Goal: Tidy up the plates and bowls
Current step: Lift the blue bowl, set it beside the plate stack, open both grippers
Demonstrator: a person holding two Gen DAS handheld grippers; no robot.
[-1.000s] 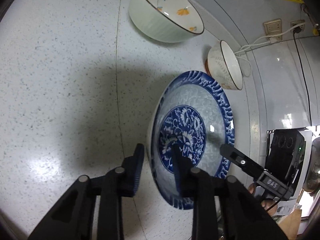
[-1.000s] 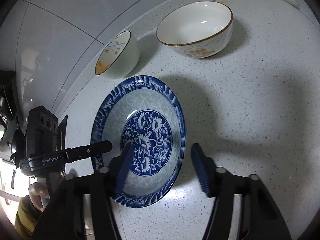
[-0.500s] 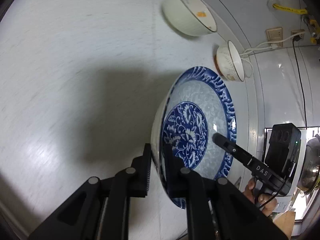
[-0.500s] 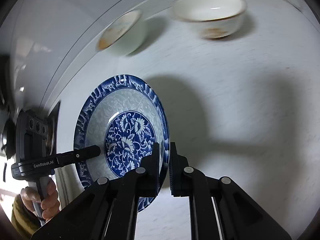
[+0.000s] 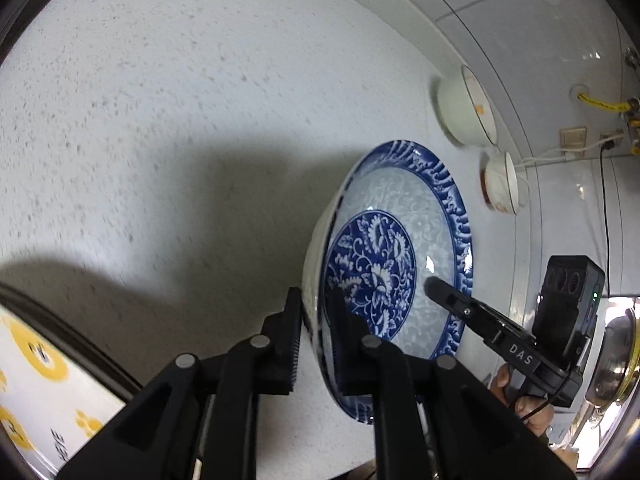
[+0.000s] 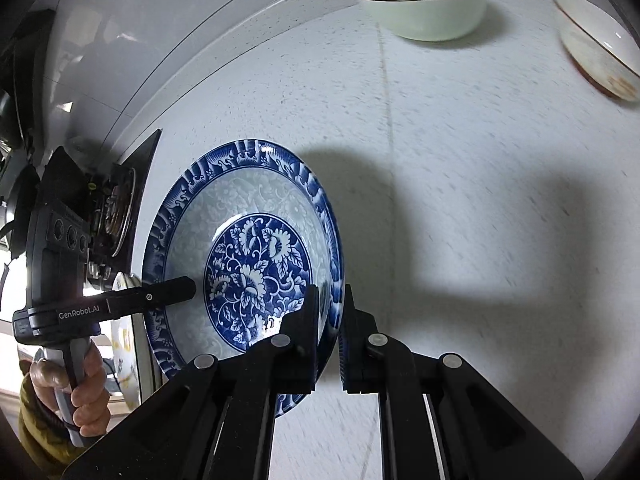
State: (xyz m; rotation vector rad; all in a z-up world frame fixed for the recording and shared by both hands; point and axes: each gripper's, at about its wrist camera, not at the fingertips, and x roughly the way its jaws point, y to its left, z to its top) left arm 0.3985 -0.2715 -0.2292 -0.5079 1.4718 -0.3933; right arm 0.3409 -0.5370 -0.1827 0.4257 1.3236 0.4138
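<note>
The plate [image 6: 256, 256] is pale blue-white with a dark blue flower medallion at its centre and a dark blue wave-patterned rim. Beyond the plate on the grey-speckled white counter [image 6: 460, 128], a pale green bowl [image 6: 424, 0] shows orange blossoms and a dark rim line.
</note>
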